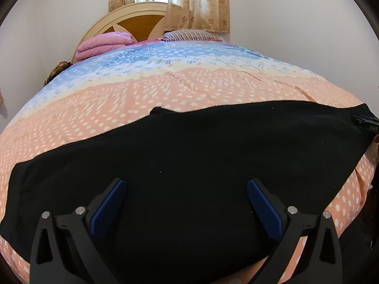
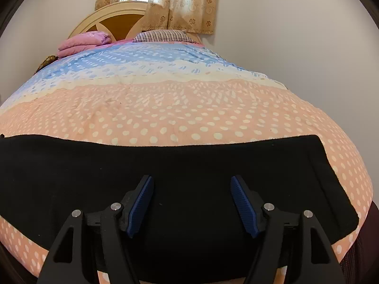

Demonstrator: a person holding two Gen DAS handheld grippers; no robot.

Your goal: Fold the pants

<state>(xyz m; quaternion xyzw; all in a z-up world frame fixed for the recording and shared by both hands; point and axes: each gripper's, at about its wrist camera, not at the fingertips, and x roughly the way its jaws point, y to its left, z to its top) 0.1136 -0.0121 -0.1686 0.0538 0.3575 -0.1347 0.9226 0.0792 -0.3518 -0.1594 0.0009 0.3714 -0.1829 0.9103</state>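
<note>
Black pants [image 1: 189, 151] lie flat across the near part of the bed, running left to right. In the right wrist view the pants [image 2: 177, 165] end in a straight hemmed edge at the right. My left gripper [image 1: 186, 184] is open and empty, just above the pants' middle part. My right gripper [image 2: 191, 182] is open and empty, above the pants near their right end. The right gripper's tip also shows at the far right edge of the left wrist view [image 1: 366, 123], at the pants' end.
The bed [image 1: 165, 90] has a peach, cream and blue dotted cover. A folded pink blanket [image 1: 104, 45] and a striped pillow [image 1: 191, 35] lie at the wooden headboard [image 1: 132, 21]. A curtained window [image 1: 175, 0] is behind. The bed's near edge drops off at the right [image 2: 364, 201].
</note>
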